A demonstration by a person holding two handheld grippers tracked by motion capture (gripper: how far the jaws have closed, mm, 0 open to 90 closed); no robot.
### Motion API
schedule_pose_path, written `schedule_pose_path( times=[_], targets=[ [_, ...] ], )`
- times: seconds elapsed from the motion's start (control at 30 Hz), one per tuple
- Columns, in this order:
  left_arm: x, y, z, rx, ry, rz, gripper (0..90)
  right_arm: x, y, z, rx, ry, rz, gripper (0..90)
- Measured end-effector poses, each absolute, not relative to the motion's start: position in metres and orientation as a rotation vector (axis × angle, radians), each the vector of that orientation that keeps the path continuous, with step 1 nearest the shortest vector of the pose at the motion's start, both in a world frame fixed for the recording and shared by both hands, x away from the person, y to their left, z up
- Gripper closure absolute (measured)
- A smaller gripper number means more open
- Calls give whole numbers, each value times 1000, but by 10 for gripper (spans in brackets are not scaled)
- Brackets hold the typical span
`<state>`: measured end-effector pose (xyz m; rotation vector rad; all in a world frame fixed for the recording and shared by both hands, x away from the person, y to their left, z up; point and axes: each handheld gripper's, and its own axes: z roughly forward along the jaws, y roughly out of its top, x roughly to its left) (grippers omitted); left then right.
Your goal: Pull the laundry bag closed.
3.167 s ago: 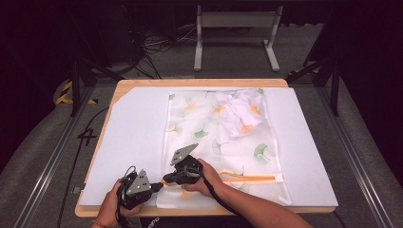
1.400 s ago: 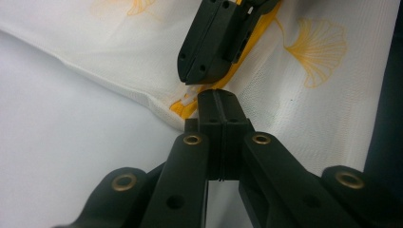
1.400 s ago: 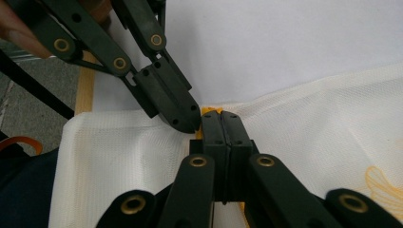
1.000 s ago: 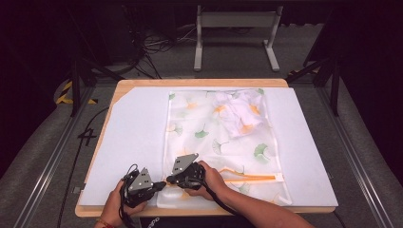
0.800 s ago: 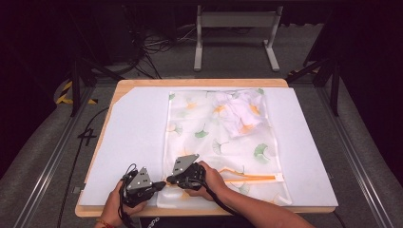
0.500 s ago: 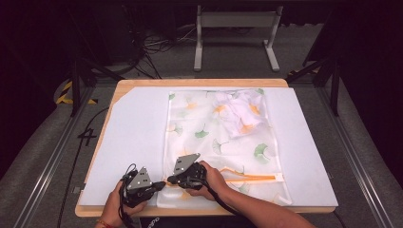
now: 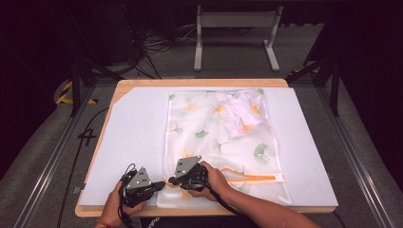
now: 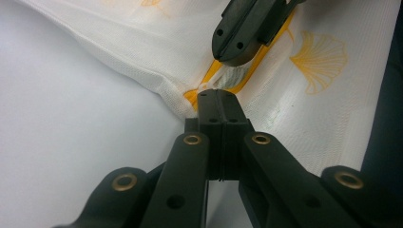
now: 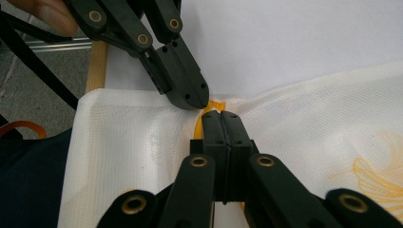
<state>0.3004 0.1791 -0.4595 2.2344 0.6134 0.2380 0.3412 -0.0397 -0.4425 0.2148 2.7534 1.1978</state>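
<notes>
The mesh laundry bag [image 7: 216,142] lies flat on the white mat [image 7: 133,137], long axis running from the bench's near edge to its far edge, orange zipper [image 7: 252,178] along the near end. Left gripper [image 7: 160,183] and right gripper [image 7: 170,181] meet at the bag's near-left corner, both lying level, each with jaws clamped together on the zipper end.

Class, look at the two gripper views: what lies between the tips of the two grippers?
The orange zipper at the mesh laundry bag's end, seen in both gripper views between left gripper and right gripper.
</notes>
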Motion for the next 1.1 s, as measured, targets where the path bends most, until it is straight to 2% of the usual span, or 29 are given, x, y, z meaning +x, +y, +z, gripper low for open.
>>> schedule_pose_path(
  times=[0.43, 0.57, 0.83, 1.1],
  targets=[
    [302, 180, -460, 2228, 611, 221, 900, 348, -30, -448, 238, 2769, 1184, 895],
    [302, 180, -460, 2229, 609, 221, 900, 345, -23, -449, 196, 2729, 1150, 855],
    [303, 181, -460, 2225, 610, 216, 900, 344, -18, -451, 124, 2698, 1128, 900],
    [302, 181, -461, 2221, 619, 213, 900, 343, -24, -451, 130, 2691, 1158, 900]
  ],
)
